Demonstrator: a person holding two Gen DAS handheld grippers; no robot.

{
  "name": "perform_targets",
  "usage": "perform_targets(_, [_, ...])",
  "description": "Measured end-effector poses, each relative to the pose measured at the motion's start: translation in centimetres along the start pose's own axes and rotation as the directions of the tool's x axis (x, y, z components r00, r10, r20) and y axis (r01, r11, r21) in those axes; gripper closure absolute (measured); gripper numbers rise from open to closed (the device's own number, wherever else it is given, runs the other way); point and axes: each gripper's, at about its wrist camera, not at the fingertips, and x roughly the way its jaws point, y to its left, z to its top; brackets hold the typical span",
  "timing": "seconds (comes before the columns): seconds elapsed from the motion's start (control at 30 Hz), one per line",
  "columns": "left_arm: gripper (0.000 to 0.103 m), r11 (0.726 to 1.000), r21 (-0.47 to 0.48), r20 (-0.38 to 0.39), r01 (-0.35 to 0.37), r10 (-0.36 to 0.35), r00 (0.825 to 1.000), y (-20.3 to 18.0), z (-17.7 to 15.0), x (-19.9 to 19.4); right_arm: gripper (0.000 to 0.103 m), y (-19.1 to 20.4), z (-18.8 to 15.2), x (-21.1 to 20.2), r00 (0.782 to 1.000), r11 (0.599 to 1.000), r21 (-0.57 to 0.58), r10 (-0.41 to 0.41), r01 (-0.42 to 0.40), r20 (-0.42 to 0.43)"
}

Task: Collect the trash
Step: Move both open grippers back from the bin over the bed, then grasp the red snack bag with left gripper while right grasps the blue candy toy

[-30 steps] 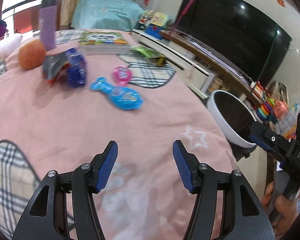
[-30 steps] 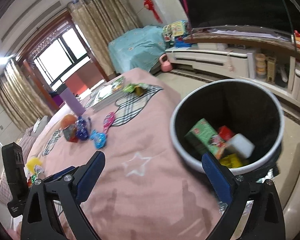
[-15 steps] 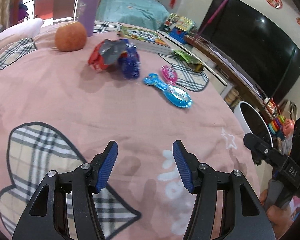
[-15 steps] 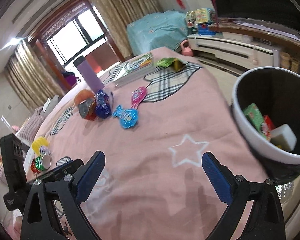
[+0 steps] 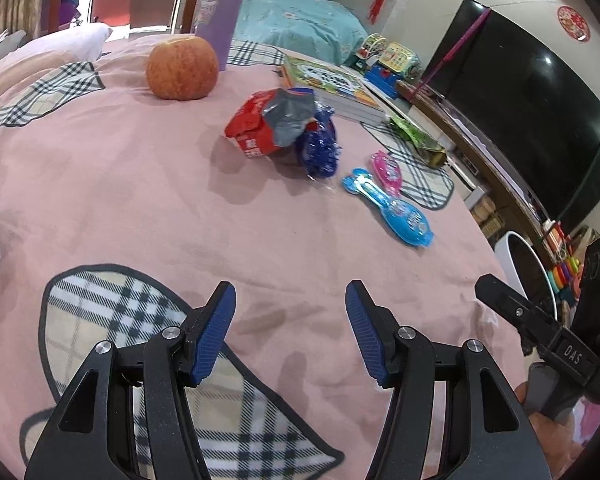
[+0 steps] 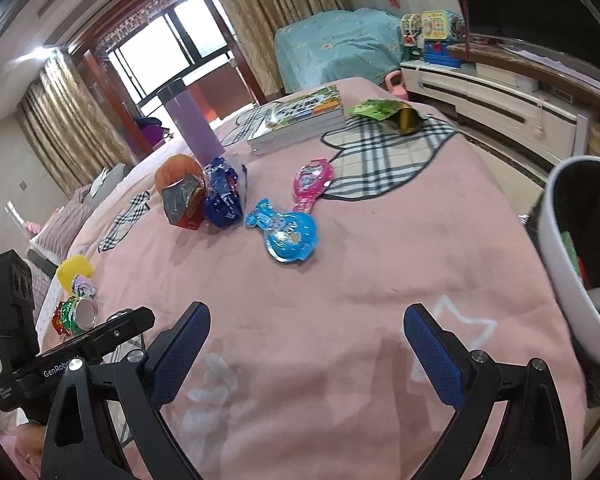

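On the pink bedspread point(image 5: 148, 208) lie a red and silver snack wrapper point(image 5: 272, 124) point(image 6: 182, 200) and, touching it, a crumpled blue wrapper point(image 5: 320, 148) point(image 6: 222, 196). Nearer the bed's edge are a blue blister pack point(image 5: 396, 212) point(image 6: 286, 232), a pink one point(image 5: 388, 168) point(image 6: 312, 184) and a green wrapper point(image 5: 416, 140) point(image 6: 384, 112). The white trash bin point(image 6: 556, 240) point(image 5: 508, 256) stands on the floor at the right with some trash inside. My left gripper point(image 5: 290, 292) and right gripper point(image 6: 306, 314) hover over bare bedspread, short of the wrappers, both open and empty.
An apple point(image 5: 182, 68), a purple bottle point(image 5: 220, 0) and a stack of books point(image 5: 332, 88) sit behind the wrappers. A crushed can point(image 6: 76, 314) and a yellow object point(image 6: 74, 272) lie at the left. A TV point(image 5: 520, 92) and a low cabinet run along the right.
Both views have swung left, away from the bin and over the bedspread. The wrappers now look closer, and the bin has slid to the right edge. Both grippers have stayed open.
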Motion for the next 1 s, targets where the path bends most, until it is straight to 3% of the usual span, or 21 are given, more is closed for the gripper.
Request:
perform_targets(0.37, [0.045, 0.999, -0.031, 0.018, -0.029, 0.03, 0.999, 1.5, 3.1, 1.2, 0.005, 2.0, 1.5, 3.4, 0.999, 0.996, -0.089, -0.011, 0.007, -0.039])
perform_targets(0.73, [0.045, 0.996, -0.066, 0.09, -0.064, 0.069, 0.994, 1.8, 7.5, 2.1, 0.006, 2.1, 3.3, 5.6, 0.998, 0.992, -0.119, -0.036, 0.031, -0.042])
perform_targets(0.9, [0.046, 0.995, -0.068, 0.098, -0.079, 0.085, 0.992, 1.6, 8.6, 3.5, 0.012, 2.1, 4.0, 6.5, 0.998, 0.992, -0.125, -0.04, 0.034, -0.048])
perform_targets(0.93, [0.047, 0.995, -0.065, 0.098, -0.08, 0.086, 0.991, 1.6, 8.6, 3.9, 0.015, 2.1, 4.2, 6.7, 0.998, 0.991, -0.128, -0.046, 0.039, -0.051])
perform_targets(1.0, [0.061, 0.995, -0.056, 0.093, -0.078, 0.083, 0.992, 1.5, 8.6, 4.6, 0.019, 2.1, 4.3, 7.1, 0.997, 0.99, -0.132, -0.052, 0.044, -0.057])
